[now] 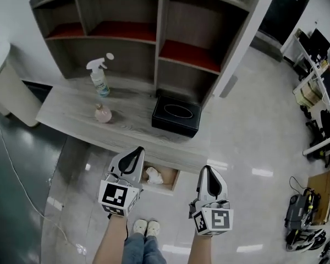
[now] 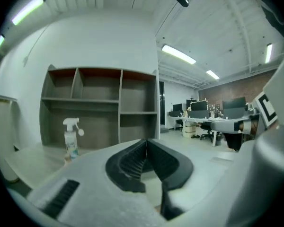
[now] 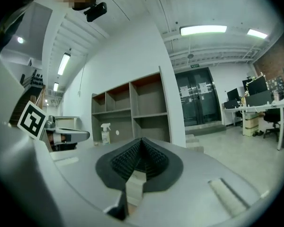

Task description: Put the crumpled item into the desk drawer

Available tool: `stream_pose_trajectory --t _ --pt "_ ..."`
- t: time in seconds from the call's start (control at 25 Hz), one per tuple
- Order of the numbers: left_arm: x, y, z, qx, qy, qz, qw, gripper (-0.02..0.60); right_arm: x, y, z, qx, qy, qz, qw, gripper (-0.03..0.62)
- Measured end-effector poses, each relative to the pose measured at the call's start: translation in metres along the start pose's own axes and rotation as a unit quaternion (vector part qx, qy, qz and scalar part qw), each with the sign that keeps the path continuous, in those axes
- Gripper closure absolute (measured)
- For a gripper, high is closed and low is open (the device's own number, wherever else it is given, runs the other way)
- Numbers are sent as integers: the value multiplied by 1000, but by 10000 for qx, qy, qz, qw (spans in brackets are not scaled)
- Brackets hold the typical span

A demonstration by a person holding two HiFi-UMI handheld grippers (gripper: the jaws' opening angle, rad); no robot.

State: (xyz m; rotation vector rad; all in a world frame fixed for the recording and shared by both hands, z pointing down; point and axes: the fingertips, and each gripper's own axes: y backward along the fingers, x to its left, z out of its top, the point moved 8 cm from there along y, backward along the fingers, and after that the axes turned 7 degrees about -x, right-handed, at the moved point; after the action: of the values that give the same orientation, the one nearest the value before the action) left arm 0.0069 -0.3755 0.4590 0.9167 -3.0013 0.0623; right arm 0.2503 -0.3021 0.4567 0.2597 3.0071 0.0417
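No print can be read; the spray bottle (image 1: 99,79) label is blurred.

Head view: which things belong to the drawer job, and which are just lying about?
Job: crumpled item, lying in the open drawer; left gripper and right gripper, both shut and empty.
Lying about: spray bottle, small pink bottle, black tissue box, all on the desk.

a white crumpled item (image 1: 153,175) lies loose inside the open desk drawer (image 1: 166,186), which is pulled out under the worktop's front edge.
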Motion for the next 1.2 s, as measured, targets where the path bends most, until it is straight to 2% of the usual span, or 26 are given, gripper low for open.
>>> stream_pose_trajectory --t 0.2,0.44,0.84,1.2 --pt "6 4 92 -758 -331 27 9966 577 5 -10 67 -556 148 39 9983 586" --pt "4 14 148 -1309 -509 -61 9901 577 8 -16 120 -1071 387 -3 9935 586" --pt "-9 32 178 -1666 -604 -265 9838 577 23 -4 152 -1358 603 38 9889 588" --pt "-6 38 169 -1576 -552 -284 9855 577 29 2 146 -1287 579 11 9900 588"
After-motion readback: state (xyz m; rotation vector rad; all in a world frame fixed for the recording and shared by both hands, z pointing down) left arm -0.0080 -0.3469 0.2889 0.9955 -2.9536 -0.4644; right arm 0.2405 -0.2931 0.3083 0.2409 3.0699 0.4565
